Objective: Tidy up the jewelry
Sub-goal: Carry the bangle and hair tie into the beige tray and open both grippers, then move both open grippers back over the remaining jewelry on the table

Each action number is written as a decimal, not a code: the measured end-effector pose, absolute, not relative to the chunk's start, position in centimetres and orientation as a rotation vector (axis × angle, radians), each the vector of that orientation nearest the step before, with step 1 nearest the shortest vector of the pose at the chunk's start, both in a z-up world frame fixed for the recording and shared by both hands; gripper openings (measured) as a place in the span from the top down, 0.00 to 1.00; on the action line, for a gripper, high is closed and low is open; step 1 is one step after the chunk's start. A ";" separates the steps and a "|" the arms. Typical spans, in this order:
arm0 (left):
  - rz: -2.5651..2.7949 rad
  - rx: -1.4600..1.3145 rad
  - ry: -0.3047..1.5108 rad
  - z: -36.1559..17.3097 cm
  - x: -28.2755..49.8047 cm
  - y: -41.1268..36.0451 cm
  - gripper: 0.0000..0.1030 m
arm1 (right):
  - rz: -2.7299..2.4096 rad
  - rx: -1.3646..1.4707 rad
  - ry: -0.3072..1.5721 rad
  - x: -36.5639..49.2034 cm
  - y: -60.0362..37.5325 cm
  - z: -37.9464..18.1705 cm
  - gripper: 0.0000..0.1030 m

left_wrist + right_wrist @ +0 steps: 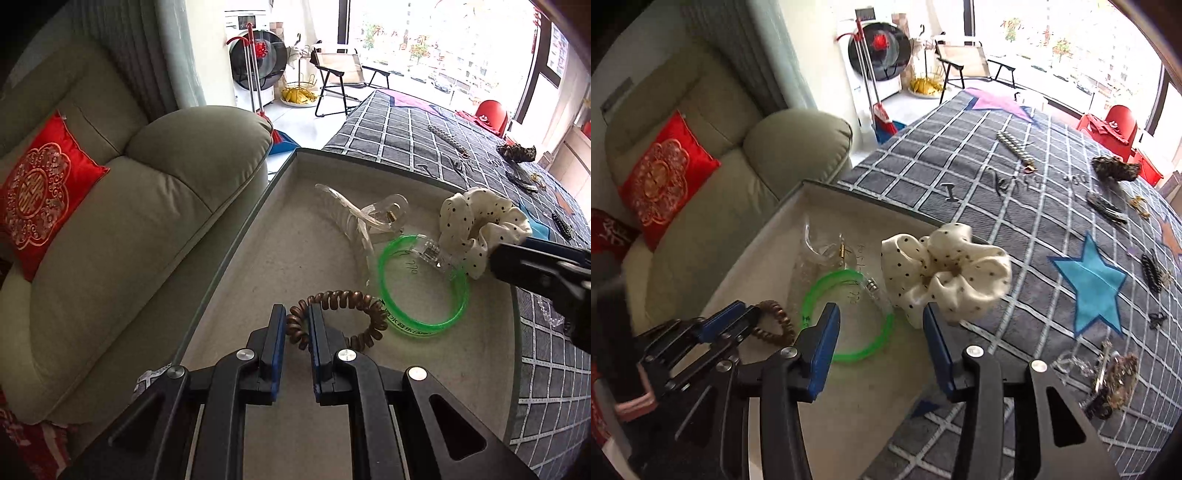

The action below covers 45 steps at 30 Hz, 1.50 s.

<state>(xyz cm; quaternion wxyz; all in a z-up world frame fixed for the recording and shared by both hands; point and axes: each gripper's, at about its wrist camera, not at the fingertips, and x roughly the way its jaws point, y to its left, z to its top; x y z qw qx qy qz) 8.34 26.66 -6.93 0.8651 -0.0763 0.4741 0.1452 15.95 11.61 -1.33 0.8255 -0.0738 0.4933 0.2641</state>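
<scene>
Gripping the brown spiral hair tie [334, 317], the left gripper [297, 317] has its blue pads clenched on the coil's left side, low over the beige tray [258, 258]. Coil touches the green bangle [423, 286]. Right gripper [881, 325] is spread wide, released, just before the polka-dot scrunchie [947, 275] sitting on the tray's edge beside the checked blanket [1015, 206].

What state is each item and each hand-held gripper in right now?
Left hand-held gripper: shut on the brown coil hair tie.
Right hand-held gripper: open, nothing held.
Brown coil hair tie: in the tray, pinched on one side.
Green bracelet: flat in the tray.
Dotted scrunchie: resting over the tray's edge.
Clear hair clip: lying in the tray.
Tray: open-topped.
</scene>
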 end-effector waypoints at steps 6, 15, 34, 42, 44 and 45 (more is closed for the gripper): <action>0.300 -0.154 0.990 -6.7 8.1 26.2 0.86 | 0.545 -0.099 1.029 14.0 8.4 -0.2 0.50; 0.314 -0.108 0.909 -4.6 6.9 24.7 0.00 | 0.498 -0.028 1.020 11.7 3.2 0.1 0.43; 0.137 -0.024 0.865 -0.7 4.5 16.0 0.00 | 0.331 0.112 1.051 8.2 -9.1 -2.1 0.23; 0.018 -0.023 0.905 -1.3 4.5 10.7 0.00 | 0.245 0.163 1.048 8.0 -13.7 -2.5 0.23; 0.004 -0.015 0.909 -1.5 4.6 9.5 0.00 | 0.230 0.170 1.049 8.2 -14.4 -2.6 0.23; -0.005 -0.011 0.911 -1.6 4.7 8.8 0.00 | 0.224 0.174 1.051 8.4 -14.8 -2.7 0.23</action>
